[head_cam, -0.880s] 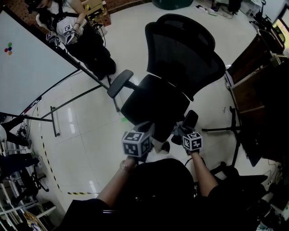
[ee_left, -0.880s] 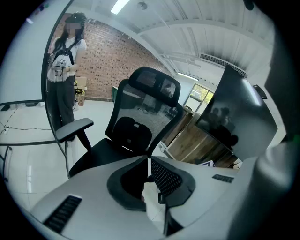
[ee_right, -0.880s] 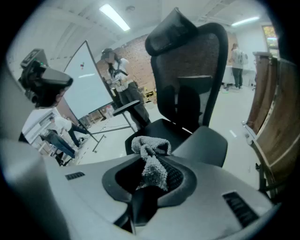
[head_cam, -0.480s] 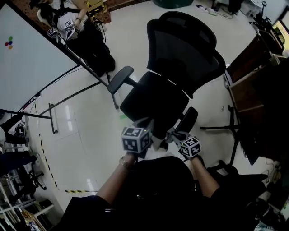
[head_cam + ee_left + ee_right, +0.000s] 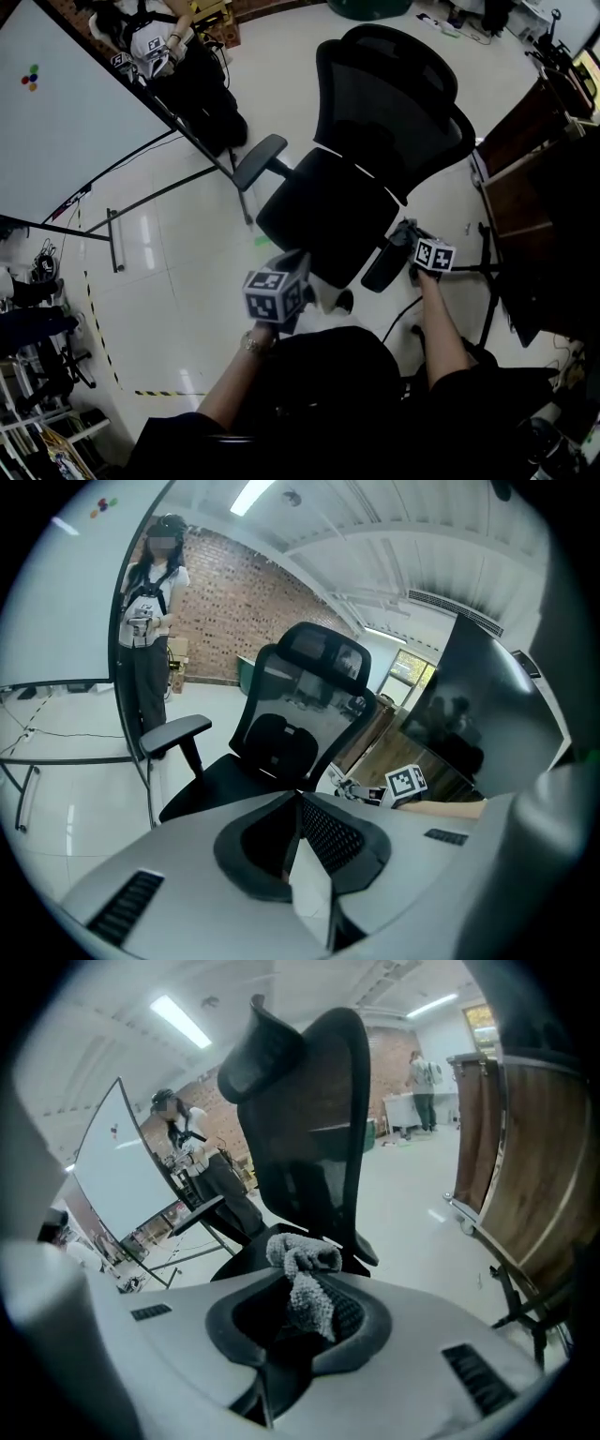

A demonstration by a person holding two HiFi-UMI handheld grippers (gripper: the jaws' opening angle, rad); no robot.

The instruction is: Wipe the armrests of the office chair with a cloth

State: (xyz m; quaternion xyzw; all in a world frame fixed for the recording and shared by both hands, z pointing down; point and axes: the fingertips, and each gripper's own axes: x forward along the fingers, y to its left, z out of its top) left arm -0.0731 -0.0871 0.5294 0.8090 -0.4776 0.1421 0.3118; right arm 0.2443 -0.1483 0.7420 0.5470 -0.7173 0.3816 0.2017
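A black office chair [image 5: 366,159] with a mesh back stands in the middle of the head view. Its left armrest [image 5: 261,159] sticks out toward the whiteboard. The right armrest [image 5: 386,257] lies nearer me. My right gripper [image 5: 407,231] is at that armrest's rear end, shut on a grey cloth [image 5: 302,1274]. The cloth bunches out past the fingertips, just over the armrest's dark pad [image 5: 362,1247]. My left gripper [image 5: 302,264] hovers off the seat's front edge, shut with nothing in it [image 5: 300,801]. It faces the left armrest [image 5: 174,733].
A whiteboard [image 5: 70,122] on a wheeled stand is at the left, with a person [image 5: 183,66] standing behind it. Wooden furniture [image 5: 520,178] and a black stand's legs [image 5: 483,272] lie close on the right. Striped tape [image 5: 94,328] marks the glossy floor.
My right gripper has moved right and away from me, from the front of the right armrest to its rear end, cloth still in it. The left gripper has hardly moved.
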